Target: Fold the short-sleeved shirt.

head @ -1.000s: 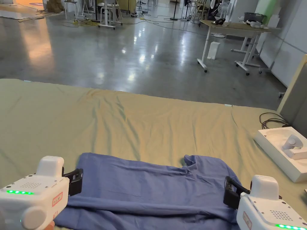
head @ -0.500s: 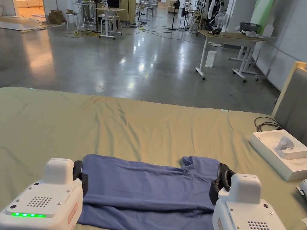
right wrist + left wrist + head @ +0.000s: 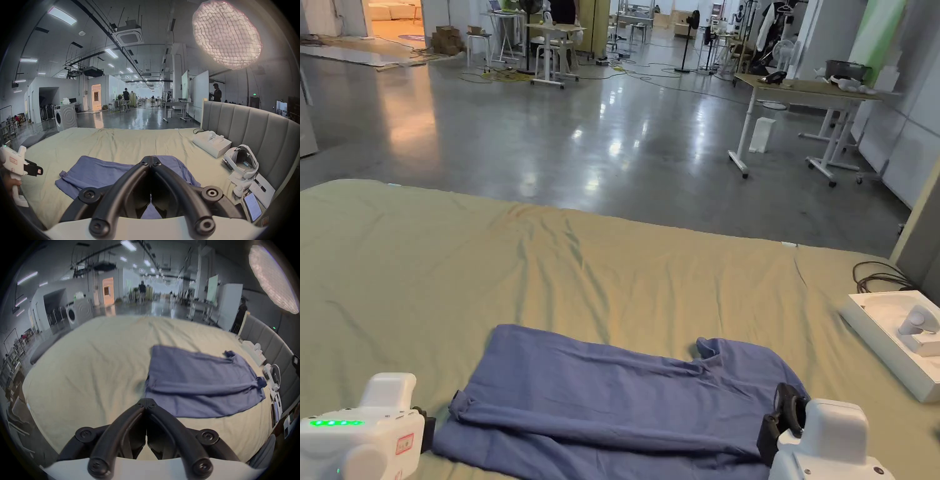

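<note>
The blue shirt (image 3: 612, 400) lies low in the head view on the green sheet (image 3: 550, 269), its near edge cut off, long axis left-right, collar rightward. Both left gripper (image 3: 146, 402) and right gripper (image 3: 151, 160) have jaws pressed together, empty.

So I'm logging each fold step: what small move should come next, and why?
Probably open the left tongs and bring them to the blue shirt at its near left corner. Both tongs are shut on nothing; the right tongs hang over the shirt's right end. The shirt lies on the bed sheet, apparently folded once lengthwise.
</note>
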### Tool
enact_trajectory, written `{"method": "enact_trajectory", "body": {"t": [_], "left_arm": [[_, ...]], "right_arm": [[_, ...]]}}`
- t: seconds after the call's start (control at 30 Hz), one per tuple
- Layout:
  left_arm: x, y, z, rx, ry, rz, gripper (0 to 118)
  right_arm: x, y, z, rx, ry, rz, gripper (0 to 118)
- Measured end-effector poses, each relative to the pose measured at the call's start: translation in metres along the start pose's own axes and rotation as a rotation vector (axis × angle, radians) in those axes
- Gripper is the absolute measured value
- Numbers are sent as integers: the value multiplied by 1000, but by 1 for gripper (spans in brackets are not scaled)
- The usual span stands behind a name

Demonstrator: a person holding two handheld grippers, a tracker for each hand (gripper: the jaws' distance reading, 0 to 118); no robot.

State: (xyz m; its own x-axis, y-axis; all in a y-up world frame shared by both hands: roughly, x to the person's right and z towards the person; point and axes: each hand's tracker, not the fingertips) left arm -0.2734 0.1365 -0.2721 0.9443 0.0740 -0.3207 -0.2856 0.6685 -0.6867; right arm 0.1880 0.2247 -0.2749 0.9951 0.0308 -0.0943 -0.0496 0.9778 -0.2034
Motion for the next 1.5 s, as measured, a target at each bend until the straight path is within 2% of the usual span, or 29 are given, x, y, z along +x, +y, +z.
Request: {"method": "enact_trajectory", "body": {"t": [0.03, 0.1, 0.17, 0.23, 0.3, 0.33, 0.5, 0.6, 0.63, 0.77, 0.87, 1.0, 1.1, 1.17, 1.2, 1.27, 1.4, 1.5], "left_arm": [[-4, 3, -10, -23, -11, 18, 3], [-11, 11, -29, -87, -35, 43, 14], [-11, 18, -41, -123, -77, 77, 17], [-11, 26, -57, -171, -129, 108, 31], [-6, 29, -71, -210, -133, 108, 55], [-3, 31, -77, -236, -118, 92, 59], [14, 21, -118, -408, 6, -43, 61], [25, 24, -117, -377, 20, -41, 61], [31, 24, -117, -375, 51, -53, 59], [52, 14, -108, -349, 68, -214, 28], [56, 10, -102, -366, 34, -222, 7], [34, 17, -89, -331, -46, -136, 6], [26, 21, -73, -294, -63, -118, 6], [25, 23, -63, -263, -69, -114, 6], [24, 25, -60, -252, -78, -117, 6], [24, 28, -58, -248, -77, -127, 6], [24, 31, -57, -234, -78, -134, 6], [24, 30, -60, -234, -74, -141, 6]], "right_arm": [[1, -2, -1, -5, 1, 1, 0], [3, -5, -4, -18, -2, 3, 0], [5, -8, -7, -32, -8, 7, 0], [8, -12, -10, -49, -16, 11, 0], [11, -16, -14, -66, -22, 13, 0], [12, -18, -15, -74, -25, 14, 0], [22, -28, -20, -112, -48, 15, 0], [30, -32, -21, -130, -61, 16, 0], [33, -34, -21, -135, -66, 11, 0], [46, -41, -26, -180, -81, -19, 0], [60, -47, -32, -230, -91, -33, 0], [88, -56, -52, -386, -126, -27, 1], [112, -64, -71, -495, -130, -18, 24], [127, -68, -83, -566, -88, -49, 28], [132, -71, -90, -612, -69, -61, 42], [140, -77, -106, -680, -54, -88, 57], [140, -89, -135, -757, -30, -101, 68], [134, -106, -159, -861, -15, -88, 69]]}}
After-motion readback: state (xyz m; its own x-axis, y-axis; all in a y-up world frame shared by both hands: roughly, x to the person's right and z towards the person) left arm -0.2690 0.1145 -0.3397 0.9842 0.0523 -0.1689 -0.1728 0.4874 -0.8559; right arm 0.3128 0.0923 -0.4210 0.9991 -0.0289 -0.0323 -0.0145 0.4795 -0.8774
